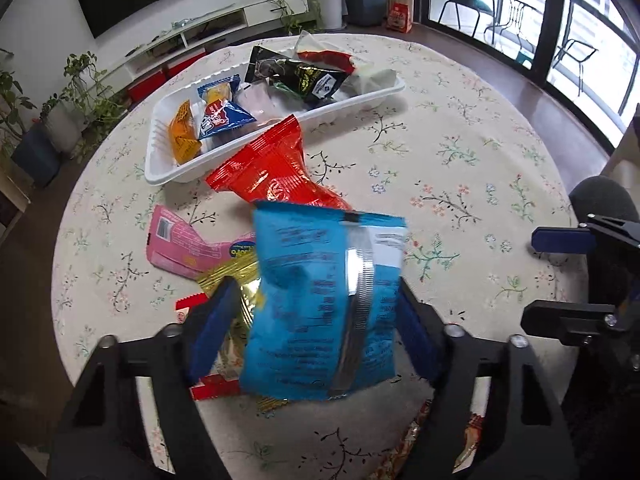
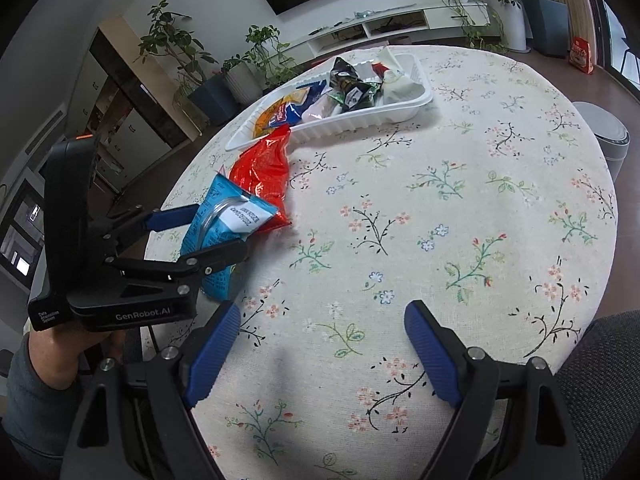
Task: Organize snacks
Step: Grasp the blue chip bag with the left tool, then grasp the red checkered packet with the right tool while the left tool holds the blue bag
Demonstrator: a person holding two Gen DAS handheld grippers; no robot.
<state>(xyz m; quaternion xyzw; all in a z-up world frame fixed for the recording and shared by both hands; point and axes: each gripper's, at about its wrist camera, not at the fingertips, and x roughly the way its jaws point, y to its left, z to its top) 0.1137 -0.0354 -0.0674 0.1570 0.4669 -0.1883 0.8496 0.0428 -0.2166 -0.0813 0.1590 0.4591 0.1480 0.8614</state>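
The left gripper (image 1: pixel 316 328) has a blue bag (image 1: pixel 324 300) between its jaws. The blue pads (image 1: pixel 212 332) stand at both sides of the bag and seem to touch it, so the jaws are about half open and closed on the bag. In the right wrist view the left gripper (image 2: pixel 212 236) holds this blue bag (image 2: pixel 224 236) near the left edge of the desk (image 2: pixel 440 220). A hand (image 2: pixel 52 356) in a grey sleeve carries the gripper.

Behind the blue bag lies a red bag (image 1: pixel 272 172), and its far end touches the white tray (image 1: pixel 172 172). The tray holds several snacks: an orange packet (image 1: pixel 182 134), a blue and white packet (image 1: pixel 224 116), a black packet (image 1: pixel 304 74) and others. A pink packet (image 1: pixel 180 244) and a gold packet (image 1: pixel 232 280) lie on the desk to the left of the blue bag.

The right gripper (image 2: pixel 324 356) has its jaws wide open with nothing between them, only the flowered cloth.
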